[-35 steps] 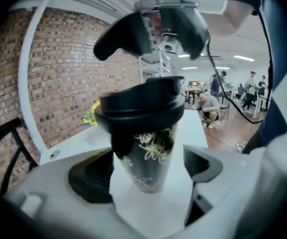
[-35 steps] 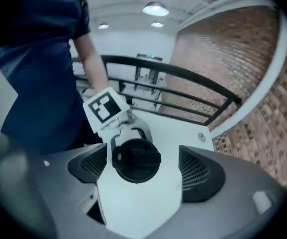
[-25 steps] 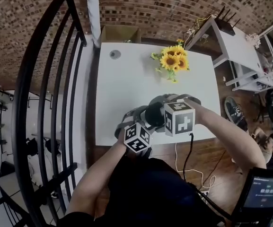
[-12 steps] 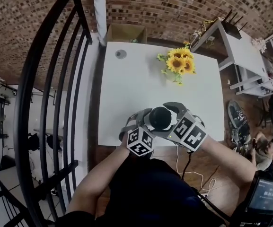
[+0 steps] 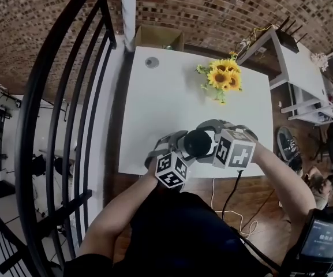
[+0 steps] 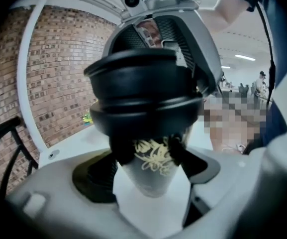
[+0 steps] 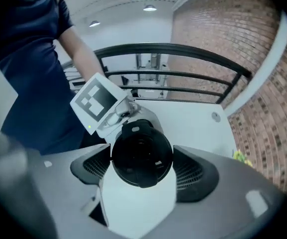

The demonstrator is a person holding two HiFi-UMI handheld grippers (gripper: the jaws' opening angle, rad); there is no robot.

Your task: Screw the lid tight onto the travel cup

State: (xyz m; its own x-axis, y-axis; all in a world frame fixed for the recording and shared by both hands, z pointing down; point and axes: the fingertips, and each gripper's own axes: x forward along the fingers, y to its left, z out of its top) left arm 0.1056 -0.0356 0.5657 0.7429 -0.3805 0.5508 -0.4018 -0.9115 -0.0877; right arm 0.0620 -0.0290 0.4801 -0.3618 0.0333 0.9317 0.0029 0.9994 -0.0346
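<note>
Your lid (image 7: 142, 156) is black plastic with a slight sheen. The travel cup (image 6: 153, 172) is smooth, matt pale grey with a gold print. The table (image 5: 166, 108) is smooth matt white. On the far side is a rough red brick wall (image 5: 212, 4), and at left a black painted metal railing (image 5: 22, 154).

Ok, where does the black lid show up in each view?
Head view: lid just below centre.
Left gripper view: lid at upper centre, seen side-on.
Right gripper view: lid at centre, seen top-on.
Shared landmark: round table grommet.
</note>
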